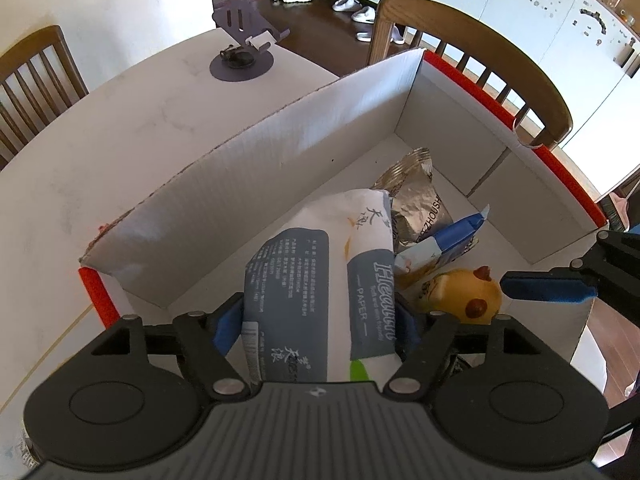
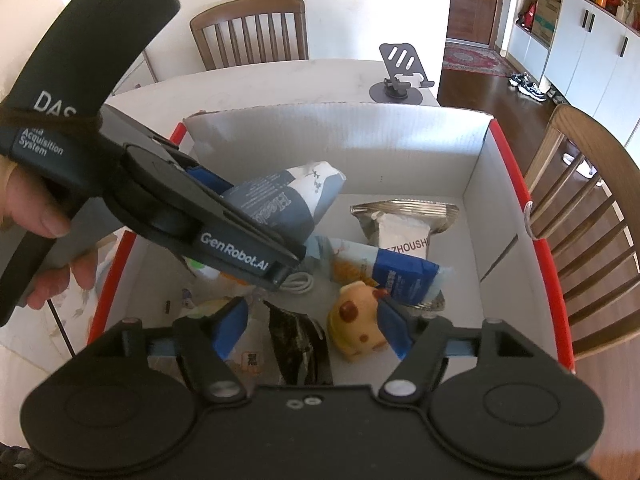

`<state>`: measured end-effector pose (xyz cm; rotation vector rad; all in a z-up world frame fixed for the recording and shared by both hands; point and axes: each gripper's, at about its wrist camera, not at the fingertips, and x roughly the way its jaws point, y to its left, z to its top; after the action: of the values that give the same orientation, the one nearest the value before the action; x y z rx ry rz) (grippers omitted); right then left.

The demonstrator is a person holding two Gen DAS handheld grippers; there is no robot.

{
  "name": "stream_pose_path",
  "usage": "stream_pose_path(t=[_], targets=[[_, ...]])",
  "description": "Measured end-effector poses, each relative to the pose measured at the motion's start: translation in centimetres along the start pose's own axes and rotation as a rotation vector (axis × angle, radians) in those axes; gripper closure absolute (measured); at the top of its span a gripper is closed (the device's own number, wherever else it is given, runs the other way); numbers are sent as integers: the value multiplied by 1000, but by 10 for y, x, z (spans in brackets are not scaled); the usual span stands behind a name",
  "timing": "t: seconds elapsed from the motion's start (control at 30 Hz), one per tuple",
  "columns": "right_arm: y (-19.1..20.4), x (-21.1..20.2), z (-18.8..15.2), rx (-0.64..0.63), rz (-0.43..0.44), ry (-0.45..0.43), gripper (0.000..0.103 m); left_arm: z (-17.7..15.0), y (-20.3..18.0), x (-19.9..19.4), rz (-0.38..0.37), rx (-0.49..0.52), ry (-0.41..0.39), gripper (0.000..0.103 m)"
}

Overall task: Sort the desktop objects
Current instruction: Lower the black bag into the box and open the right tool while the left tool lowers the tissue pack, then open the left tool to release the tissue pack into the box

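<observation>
Down inside the white cardboard box (image 2: 472, 184) with its red outer trim, both tools are at work. Left gripper (image 1: 320, 320) points steeply into the box, and between its blue pads sits the tissue pack (image 1: 320, 276): a soft white-and-grey-blue plastic packet, "PAPER" printed on a grey band, small text on a grey panel, a touch of green at its near end. The jaws stand fairly wide; whether the pads actually press on the pack, the pictures do not settle. From the right wrist view the pack (image 2: 296, 196) juts out beyond that tool, tilted up off the box floor.

Right gripper (image 2: 316, 326) hovers low, jaws apart, nothing gripped. A dark crinkled wrapper (image 2: 300, 344) lies between its fingers, and the yellow chick toy (image 2: 356, 328), brown spots and all, sits just against the right pad. Further in lie a silver foil packet (image 2: 404, 220) and a blue-and-white snack pouch (image 2: 384, 268). Box rests on a pale table (image 1: 120, 140); a grey phone stand (image 1: 244, 44) sits at its far edge.
</observation>
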<state>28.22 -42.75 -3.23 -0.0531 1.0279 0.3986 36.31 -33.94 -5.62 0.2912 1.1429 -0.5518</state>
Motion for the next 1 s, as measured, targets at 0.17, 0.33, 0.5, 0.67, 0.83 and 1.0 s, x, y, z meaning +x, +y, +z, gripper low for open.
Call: stream_pose_path(t=[0.17, 0.33, 0.5, 0.67, 0.83, 1.0], targets=[[-1, -6, -3, 12, 11, -11, 29, -3, 4, -7, 0, -15, -16, 19], [1, -14, -3, 14, 25, -24, 29, -8, 7, -20, 0, -26, -41, 19], [6, -23, -4, 5, 40, -40, 27, -14, 10, -34, -8, -33, -66, 14], [13, -34, -6, -21, 50, -60, 22, -20, 12, -49, -23, -31, -89, 12], [18, -43, -9, -27, 54, -79, 20, -31, 11, -64, -33, -14, -120, 5], [23, -51, -13, -25, 48, -96, 18, -41, 10, -76, -31, -14, -150, 0]])
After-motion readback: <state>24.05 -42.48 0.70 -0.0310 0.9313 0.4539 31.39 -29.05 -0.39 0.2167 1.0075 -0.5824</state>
